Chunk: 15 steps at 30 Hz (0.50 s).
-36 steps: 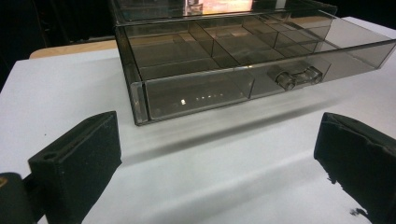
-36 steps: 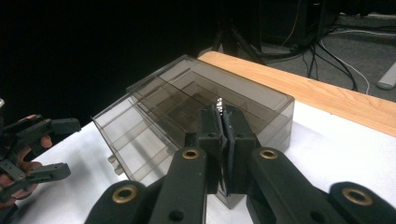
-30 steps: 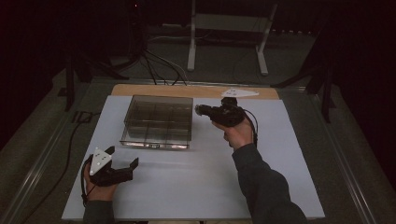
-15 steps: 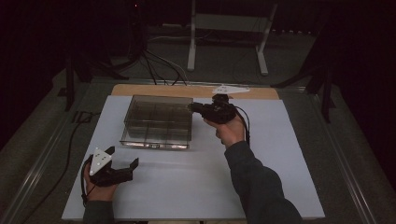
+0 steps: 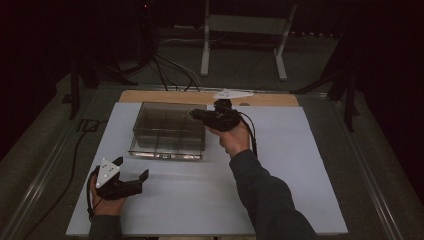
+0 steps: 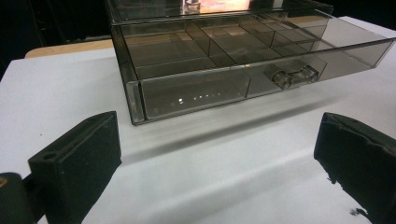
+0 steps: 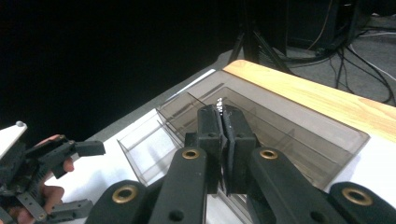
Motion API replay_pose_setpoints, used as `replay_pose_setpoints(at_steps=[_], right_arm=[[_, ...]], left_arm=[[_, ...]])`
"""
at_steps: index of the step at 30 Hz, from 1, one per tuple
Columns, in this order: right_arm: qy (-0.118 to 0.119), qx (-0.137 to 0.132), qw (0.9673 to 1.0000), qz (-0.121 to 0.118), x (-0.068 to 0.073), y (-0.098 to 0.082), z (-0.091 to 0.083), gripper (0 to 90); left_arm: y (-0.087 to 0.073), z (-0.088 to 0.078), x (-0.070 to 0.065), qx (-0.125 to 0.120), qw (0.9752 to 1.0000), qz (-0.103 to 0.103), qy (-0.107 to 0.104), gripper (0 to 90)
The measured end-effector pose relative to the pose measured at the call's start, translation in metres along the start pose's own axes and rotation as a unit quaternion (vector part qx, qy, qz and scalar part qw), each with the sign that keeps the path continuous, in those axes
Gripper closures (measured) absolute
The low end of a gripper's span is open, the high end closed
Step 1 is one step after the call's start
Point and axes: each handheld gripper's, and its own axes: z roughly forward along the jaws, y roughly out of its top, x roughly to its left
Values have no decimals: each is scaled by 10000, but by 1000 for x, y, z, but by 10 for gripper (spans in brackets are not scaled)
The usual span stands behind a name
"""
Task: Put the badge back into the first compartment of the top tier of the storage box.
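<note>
Your right gripper (image 5: 192,114), jaws pressed together on something tiny, hovers over the drawer organiser (image 5: 167,131) to drop it; your left gripper (image 5: 131,169) waits spread, near its front.

Smoky clear drawer box (image 5: 167,131), divided compartments, drawer pulled partly out, flat on white board.
</note>
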Motion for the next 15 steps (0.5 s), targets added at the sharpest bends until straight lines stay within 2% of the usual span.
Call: replay_pose_setpoints(at_steps=[11, 15], right_arm=[[108, 39, 9999, 47, 7, 2, 11, 877], [194, 51, 9998, 21, 15, 6, 19, 877]], left_arm=[[0, 0, 0, 9, 10000, 16, -24, 18], [0, 0, -1, 22, 10000, 37, -27, 17]])
